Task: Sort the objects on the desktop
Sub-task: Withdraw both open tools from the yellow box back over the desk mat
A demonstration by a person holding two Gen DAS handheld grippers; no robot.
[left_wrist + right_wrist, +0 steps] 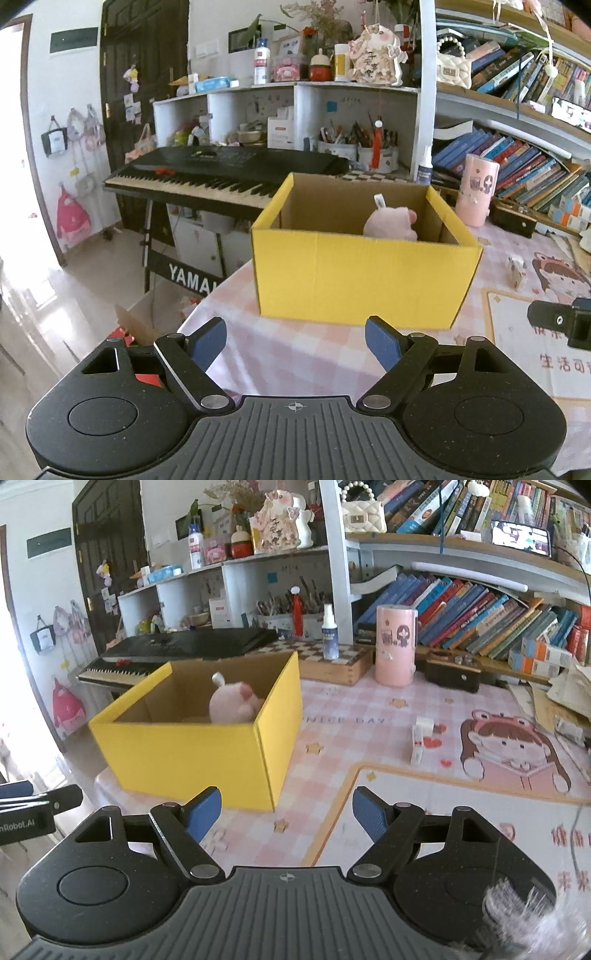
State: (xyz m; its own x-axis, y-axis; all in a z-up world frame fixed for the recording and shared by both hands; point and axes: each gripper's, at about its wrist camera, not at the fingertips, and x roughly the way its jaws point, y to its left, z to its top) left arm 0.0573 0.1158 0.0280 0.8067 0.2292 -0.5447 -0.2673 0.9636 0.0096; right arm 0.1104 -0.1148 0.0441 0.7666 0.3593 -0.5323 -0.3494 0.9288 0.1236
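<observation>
Left edge of desk: my left gripper [295,341] sits low over the near-left corner, pointed forward and tilted down, jaws apart, nothing between the pads. Its side also shows at the left margin of the right wrist view.

Just ahead: box [354,258], yellow outside, open top, standing near the desk's left edge, well short of the back edge. Pig [391,223], pink plush, lies inside against the box's right wall; only its top clears the rim. One item sorted, by my reading.

Centre, near edge: my right gripper [286,819] hangs over the mat [461,812], also tilted down, jaws apart and empty. The box is to its left, the box's near corner just beyond the left pad.

Right of centre: carton [421,740], small, white with red, lying on the desk just past the mat's far edge, well apart from both grippers. It looks like the next loose item.

Back edge: roll [395,646], pink, upright, beside a spray [330,633] standing on a chessboard case. Whether these count as items to sort, I cannot tell.

Step in hand: between picks, both hands free.

Next move, as judged: right gripper forward and to the right to straddle the carton across its narrow side, close, then carry left over the box rim and release. Risk: a light carton may skid on the cloth.
</observation>
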